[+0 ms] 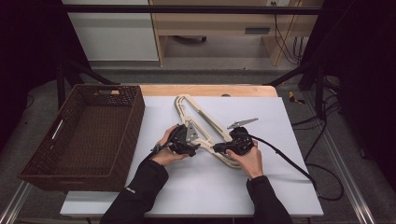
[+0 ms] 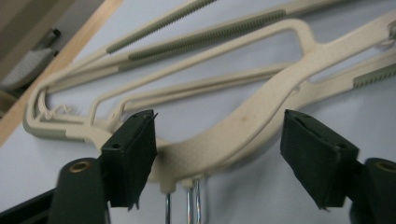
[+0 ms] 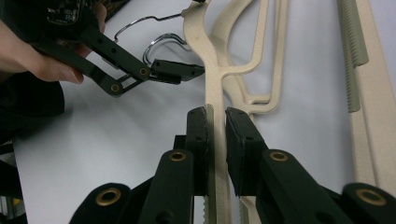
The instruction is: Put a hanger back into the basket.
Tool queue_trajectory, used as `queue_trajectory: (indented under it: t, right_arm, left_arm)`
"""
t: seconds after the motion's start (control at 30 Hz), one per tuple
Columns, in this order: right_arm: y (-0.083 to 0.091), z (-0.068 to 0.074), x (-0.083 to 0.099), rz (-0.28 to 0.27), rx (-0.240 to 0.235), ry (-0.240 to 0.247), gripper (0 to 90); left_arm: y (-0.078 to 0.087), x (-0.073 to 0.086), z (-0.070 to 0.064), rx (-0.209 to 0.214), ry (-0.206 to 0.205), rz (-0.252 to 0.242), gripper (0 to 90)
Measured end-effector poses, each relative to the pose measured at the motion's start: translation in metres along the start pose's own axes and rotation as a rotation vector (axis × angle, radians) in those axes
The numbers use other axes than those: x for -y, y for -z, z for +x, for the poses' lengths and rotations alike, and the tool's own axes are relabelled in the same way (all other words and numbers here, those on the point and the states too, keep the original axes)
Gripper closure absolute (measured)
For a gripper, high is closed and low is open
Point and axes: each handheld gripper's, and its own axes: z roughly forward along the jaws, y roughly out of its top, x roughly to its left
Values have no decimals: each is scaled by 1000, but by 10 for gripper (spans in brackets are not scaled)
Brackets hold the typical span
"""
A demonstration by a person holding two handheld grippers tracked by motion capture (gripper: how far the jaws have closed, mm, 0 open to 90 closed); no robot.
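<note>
Step in hand, as judged: gathering a stack of cream plastic hangers (image 1: 201, 126) from the white table (image 1: 275, 186), probably for transfer into the wicker basket (image 1: 84, 135) well to the left of both claws.

Right claw (image 3: 215, 119): pressed together on one hanger arm (image 3: 211, 93), pads flat against both faces of the thin bar, no visible gap. Grip placed partway along the arm, with the ribbed edge running back under the claw. In the high view, right claw (image 1: 219, 148) at the near end of the hangers, held by the right hand (image 1: 247, 156).

Left claw (image 2: 217, 144): spread wide, straddling the curved neck of the hangers (image 2: 233, 135). Left pad touching or just beside the neck; right pad well apart from it, with table surface showing between. Metal hook wires (image 2: 191, 200) directly below the neck, between the pads. Nothing pinched yet. In the right gripper view, left claw tip (image 3: 180, 71) just beside the neck, with the chrome hooks (image 3: 159, 44) behind it.

Next move, as judged: close left claw on the neck, above the hook wires, taking care to catch all stacked necks. Then lift with both claws together, keeping the stack level. Risk: lower hangers slipping free if only the top one is gripped.
</note>
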Motion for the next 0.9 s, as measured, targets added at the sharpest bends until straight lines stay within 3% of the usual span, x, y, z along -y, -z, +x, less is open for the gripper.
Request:
queue_trajectory:
  t: [0.23, 0.5, 0.73, 0.9]
  right_arm:
    - [-1, 0, 0, 9, -11, -7, 799]
    - [-1, -1, 0, 6, -4, 21, 793]
    - [-1, 3, -2, -21, 36, 89, 666]
    - [-11, 8, -2, 27, 93, 145, 617]
  left_arm:
    - [-2, -1, -3, -4, -49, 4, 492]
    - [0, -2, -7, -9, -109, 8, 566]
    - [1, -2, -9, 5, -149, 13, 634]
    - [2, -4, -10, -1, -171, 18, 649]
